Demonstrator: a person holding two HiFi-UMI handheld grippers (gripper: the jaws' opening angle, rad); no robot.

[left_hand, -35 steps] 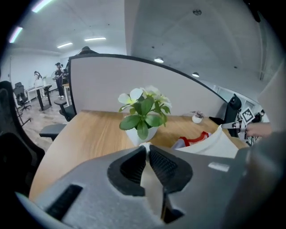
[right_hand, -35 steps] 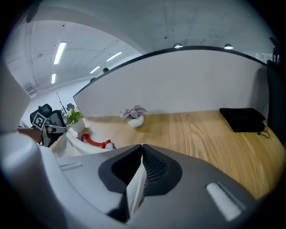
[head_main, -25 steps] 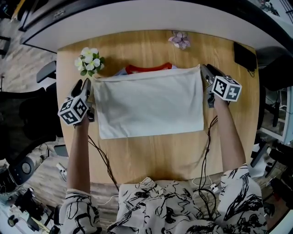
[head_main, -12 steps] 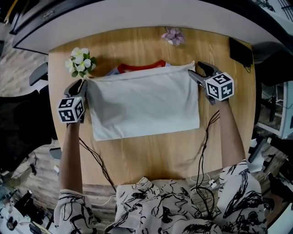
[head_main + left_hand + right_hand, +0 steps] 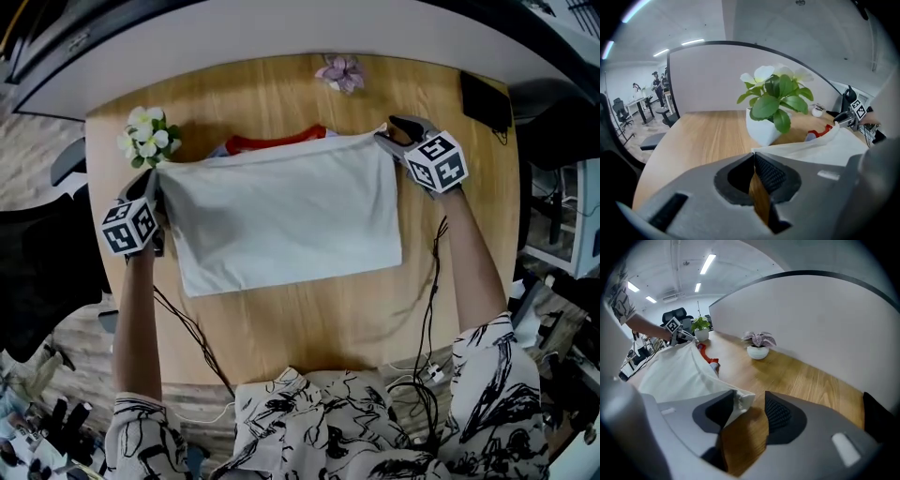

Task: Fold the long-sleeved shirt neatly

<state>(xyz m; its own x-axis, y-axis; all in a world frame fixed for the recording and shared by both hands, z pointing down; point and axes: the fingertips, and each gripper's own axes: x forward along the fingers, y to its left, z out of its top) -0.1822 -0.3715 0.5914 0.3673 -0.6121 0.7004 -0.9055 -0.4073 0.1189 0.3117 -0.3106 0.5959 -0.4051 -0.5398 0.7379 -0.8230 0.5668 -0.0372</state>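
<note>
The shirt (image 5: 281, 211) lies folded into a white rectangle on the wooden table (image 5: 309, 319), and its red collar (image 5: 275, 142) peeks out at the far edge. At the far left corner, my left gripper (image 5: 155, 176) is shut on the cloth. In the left gripper view the cloth (image 5: 825, 145) runs straight out from the closed jaw tips (image 5: 755, 157). My right gripper (image 5: 382, 136) is at the far right corner with its jaws closing. That corner (image 5: 740, 399) sits between the jaws against one pad, and the other pad stands clear of it.
A white pot of white flowers (image 5: 141, 136) stands just beyond the left gripper. A small pink plant (image 5: 339, 72) sits at the table's far edge, and a black object (image 5: 483, 98) at the far right. A curved partition rises behind the table. Cables hang off the near edge.
Both grippers moved from beside the shirt's side edges to its far corners. The left jaws closed there. The right gripper rolled, so its cube now faces differently.
</note>
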